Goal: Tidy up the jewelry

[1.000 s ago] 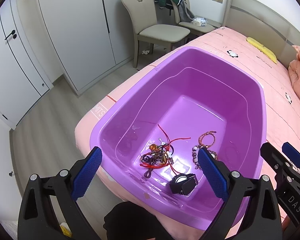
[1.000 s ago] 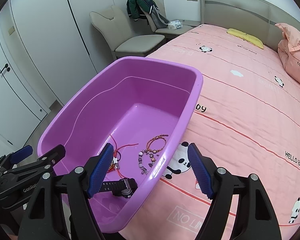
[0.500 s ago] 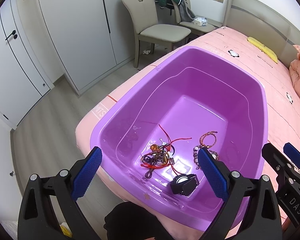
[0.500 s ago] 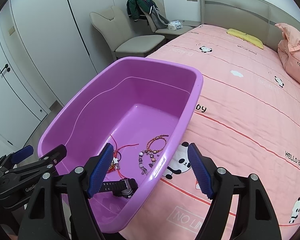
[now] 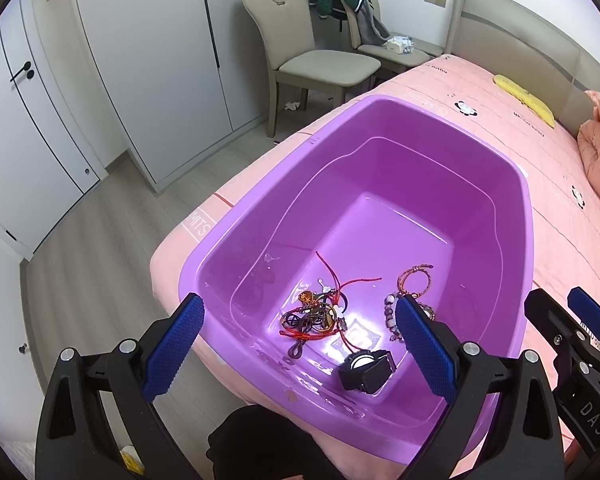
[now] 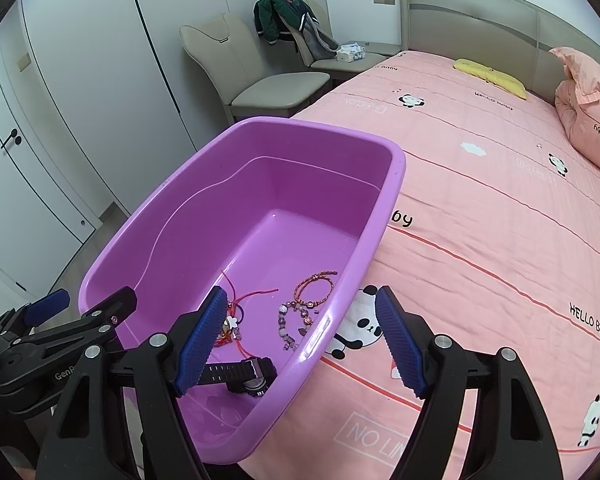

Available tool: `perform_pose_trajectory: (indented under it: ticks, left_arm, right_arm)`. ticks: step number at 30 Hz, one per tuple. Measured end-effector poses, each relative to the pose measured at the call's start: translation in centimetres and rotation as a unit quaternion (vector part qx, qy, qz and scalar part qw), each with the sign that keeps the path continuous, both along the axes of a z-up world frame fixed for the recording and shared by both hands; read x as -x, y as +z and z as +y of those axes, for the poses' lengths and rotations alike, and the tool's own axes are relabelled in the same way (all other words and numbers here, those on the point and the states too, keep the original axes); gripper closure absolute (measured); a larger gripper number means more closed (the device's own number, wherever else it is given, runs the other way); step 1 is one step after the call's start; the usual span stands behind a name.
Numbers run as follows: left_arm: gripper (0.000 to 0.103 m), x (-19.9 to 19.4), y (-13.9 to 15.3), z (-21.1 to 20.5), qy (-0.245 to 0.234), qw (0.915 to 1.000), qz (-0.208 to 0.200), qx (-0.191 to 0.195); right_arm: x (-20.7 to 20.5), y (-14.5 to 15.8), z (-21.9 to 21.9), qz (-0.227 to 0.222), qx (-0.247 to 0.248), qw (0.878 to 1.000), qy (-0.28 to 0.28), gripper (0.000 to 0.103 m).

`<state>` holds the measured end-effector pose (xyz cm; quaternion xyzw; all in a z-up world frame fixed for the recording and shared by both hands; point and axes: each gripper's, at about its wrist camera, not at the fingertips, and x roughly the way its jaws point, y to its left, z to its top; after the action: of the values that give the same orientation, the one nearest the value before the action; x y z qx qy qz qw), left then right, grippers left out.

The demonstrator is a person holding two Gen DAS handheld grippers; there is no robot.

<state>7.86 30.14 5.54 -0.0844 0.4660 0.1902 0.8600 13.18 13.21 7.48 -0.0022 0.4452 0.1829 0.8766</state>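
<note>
Showing only rightward: yellow cushion (image 6: 489,76)

1. A bed (image 6: 480,216) with a pink panda-print cover is filling the right side of both views, its padded beige headboard (image 6: 480,12) standing at the far end.
2. A purple plastic tub (image 5: 516,184) is sitting on the bed's near corner, close to the edge.
3. A yellow cushion (image 6: 490,74) is lying flat near the headboard.
4. A pink pillow (image 6: 588,116) is resting at the bed's far right.
</note>
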Motion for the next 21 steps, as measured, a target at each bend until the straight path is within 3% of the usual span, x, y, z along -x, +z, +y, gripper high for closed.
perform_pose_trajectory:
  ticks: [21]
  left_arm:
    - [0.006,0.31,0.28,0.03,0.006,1.0,-0.003,0.006]
  right_arm:
    - [0.29,-0.03,-0.03,0.002,-0.001,1.0,0.002,0.03]
